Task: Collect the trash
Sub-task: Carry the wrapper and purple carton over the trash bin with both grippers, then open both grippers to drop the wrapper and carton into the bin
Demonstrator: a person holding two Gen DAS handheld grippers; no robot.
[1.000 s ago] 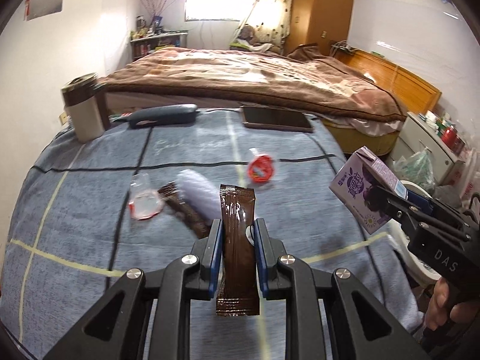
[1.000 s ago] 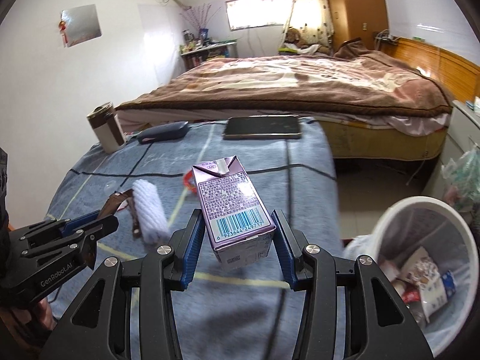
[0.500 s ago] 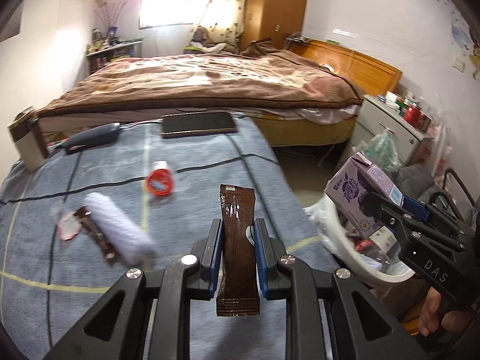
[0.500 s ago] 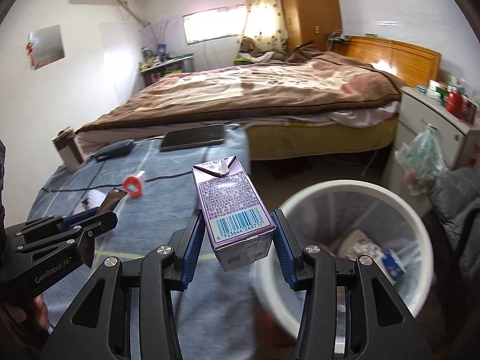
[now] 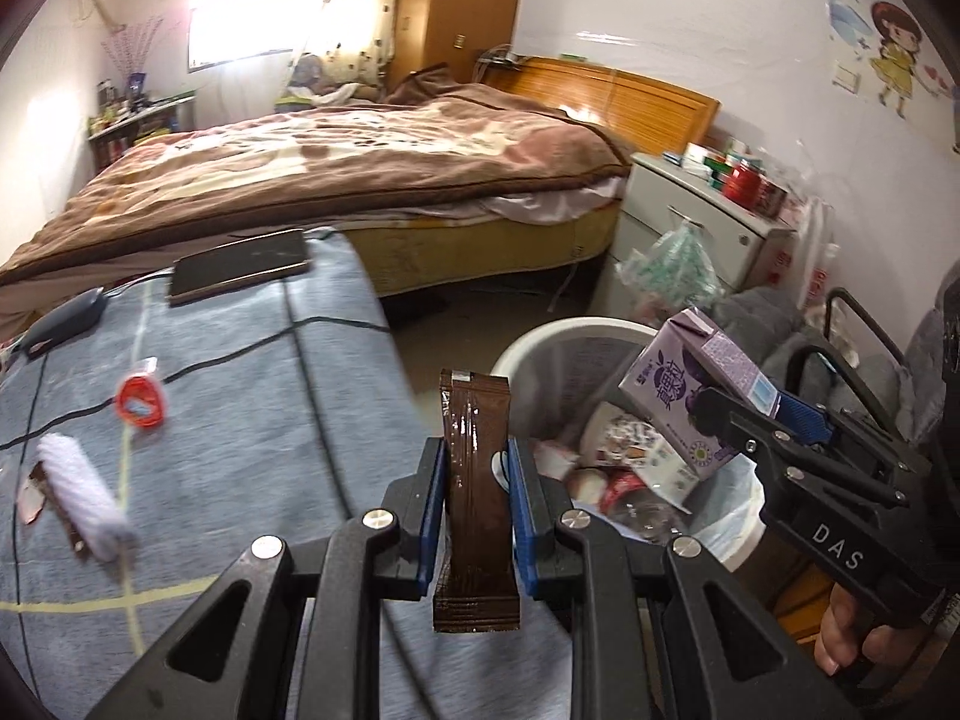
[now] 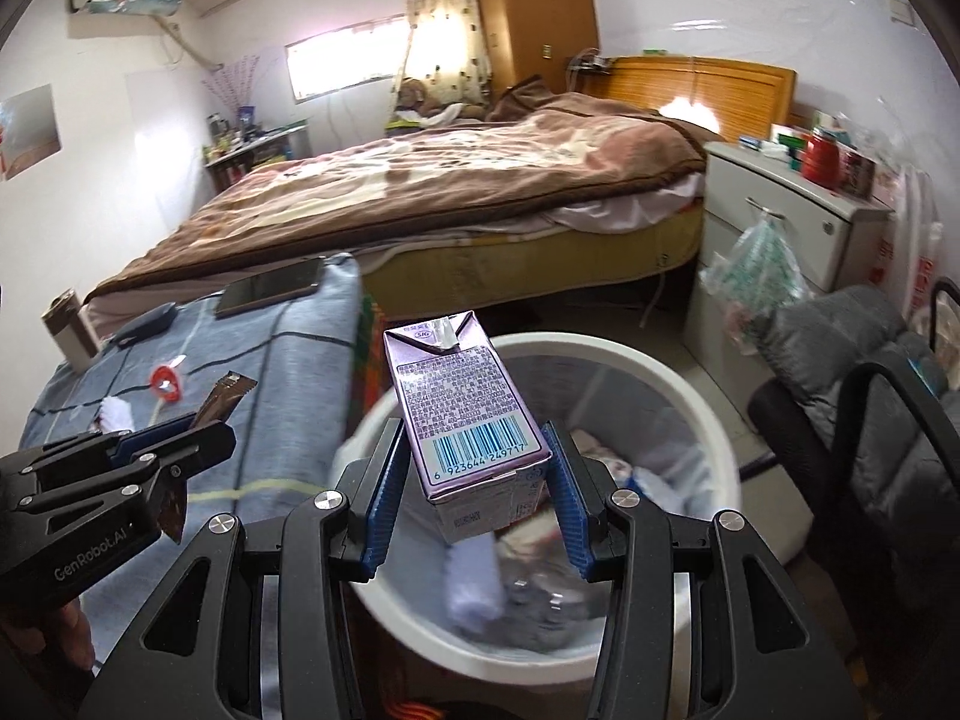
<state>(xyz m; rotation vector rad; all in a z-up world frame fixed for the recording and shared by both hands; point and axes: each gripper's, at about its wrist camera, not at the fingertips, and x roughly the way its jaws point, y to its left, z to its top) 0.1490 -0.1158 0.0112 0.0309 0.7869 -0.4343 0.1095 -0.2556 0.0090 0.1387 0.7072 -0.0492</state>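
Observation:
My left gripper (image 5: 474, 480) is shut on a brown sachet (image 5: 477, 498), held upright over the table's right edge. My right gripper (image 6: 474, 480) is shut on a purple drink carton (image 6: 465, 414) and holds it above the white trash bin (image 6: 708, 402), which is partly full of wrappers. The bin also shows in the left wrist view (image 5: 540, 342), with the carton (image 5: 690, 384) over it. On the blue-grey tablecloth (image 5: 240, 420) lie a white roll (image 5: 81, 495), a red ring-shaped lid (image 5: 141, 405) and a torn wrapper (image 5: 30, 489).
A phone (image 5: 240, 267) and a dark case (image 5: 66, 318) lie at the table's far end. A bed (image 5: 330, 174) stands behind. A white nightstand (image 6: 780, 210) with a hanging bag and a grey chair (image 6: 870, 420) are right of the bin.
Both grippers have swung right from over the table toward the bin. The carton now hangs over the bin's opening, and the sachet is at the table's right edge.

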